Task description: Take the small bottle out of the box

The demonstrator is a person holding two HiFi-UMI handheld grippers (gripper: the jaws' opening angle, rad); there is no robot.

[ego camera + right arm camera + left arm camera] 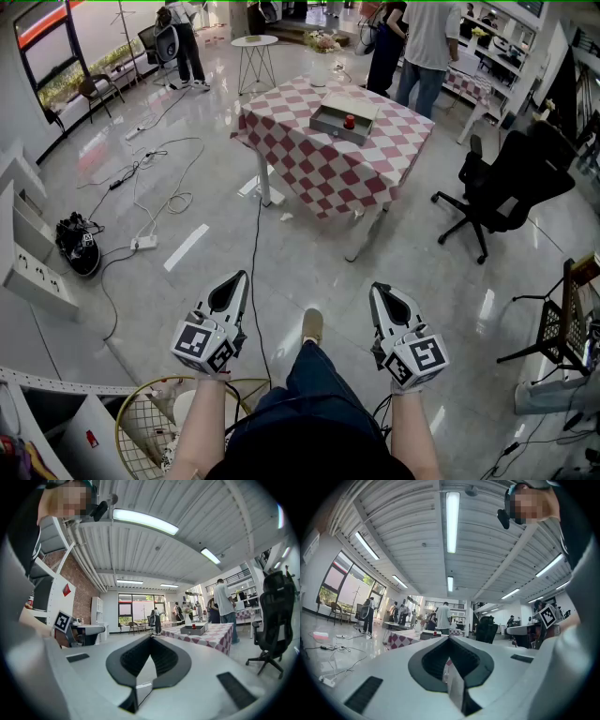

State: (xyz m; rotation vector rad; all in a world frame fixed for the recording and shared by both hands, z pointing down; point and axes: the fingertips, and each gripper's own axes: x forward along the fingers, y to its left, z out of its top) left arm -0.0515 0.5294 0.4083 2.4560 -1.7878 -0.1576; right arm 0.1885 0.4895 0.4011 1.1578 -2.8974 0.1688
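A grey open box (343, 119) sits on a table with a red-and-white checked cloth (319, 159), far ahead across the floor. Inside it stands a small bottle with a red cap (350, 121). My left gripper (242, 275) and right gripper (376, 288) are held level near my body, both shut with nothing in them, far short of the table. In the right gripper view the box (194, 630) and the bottle's red cap (193, 626) show small in the distance. The left gripper view shows the table (399, 638) and box (429, 634) beyond the shut jaws.
A black office chair (507, 186) stands right of the table. Cables and a power strip (142, 243) lie on the floor at left, beside a black bag (77, 246). People (427, 37) stand behind the table. A wire basket (150, 422) is at my left foot, a black rack (562, 323) at right.
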